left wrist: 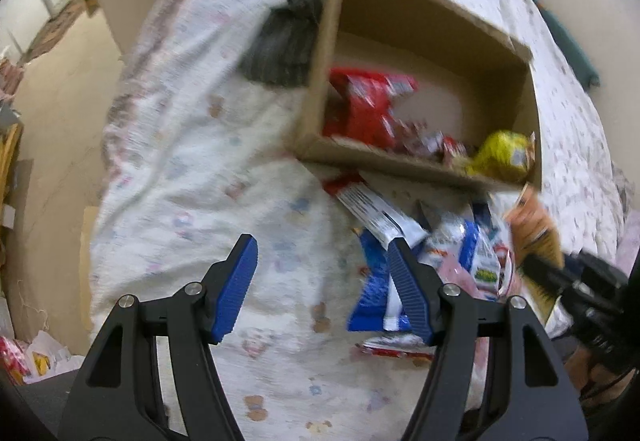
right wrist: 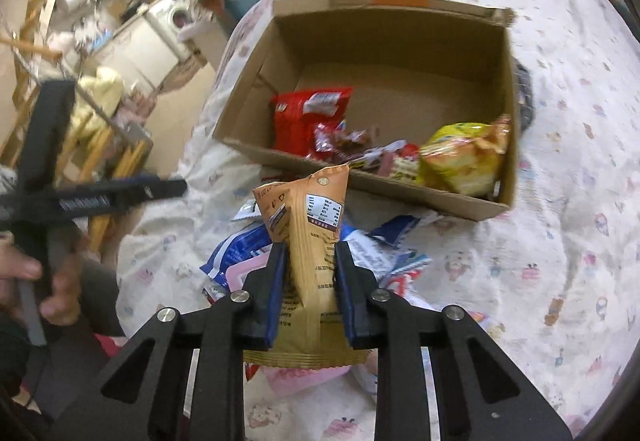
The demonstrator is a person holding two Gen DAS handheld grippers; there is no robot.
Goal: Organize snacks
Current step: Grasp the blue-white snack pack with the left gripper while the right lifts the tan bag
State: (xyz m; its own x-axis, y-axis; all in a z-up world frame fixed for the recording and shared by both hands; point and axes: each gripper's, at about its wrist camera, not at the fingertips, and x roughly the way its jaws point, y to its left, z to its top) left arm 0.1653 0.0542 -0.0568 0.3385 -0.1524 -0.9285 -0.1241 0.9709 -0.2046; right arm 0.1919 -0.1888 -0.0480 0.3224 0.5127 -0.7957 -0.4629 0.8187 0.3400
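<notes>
The left wrist view is smeared by motion, so print on the wrappers is unreadable there, and the right tongs (left wrist: 560,273) show only as a dark blur at the frame's right edge. In the right wrist view the left tongs (right wrist: 160,189) are blurred too, seen side-on, with part of a hand (right wrist: 36,281) gripping the handle; its fingers are cut off by the frame.

A bed (right wrist: 560,201) carries everything, under a soft white quilt printed with small cartoon figures. On it sits an open cardboard box (right wrist: 400,25), its flaps rough-edged. Inside lie a glossy red pack (right wrist: 304,113), a crinkled yellow bag (right wrist: 460,157) and small wrapped sweets (right wrist: 360,145), partly hidden by the near wall.

The right tongs (right wrist: 310,281) are clamped on a tan pouch (right wrist: 316,209), matte paper-like, standing upright with its crimped bottom seam below the blue pads. It is held above the snack pile (right wrist: 240,253), just in front of the box.

The left tongs (left wrist: 322,289) stand apart with nothing between them, ribbed blue pads over the quilt; the pile of blue and white wrappers (left wrist: 376,281) lies beside the right-hand pad, partly behind it.
</notes>
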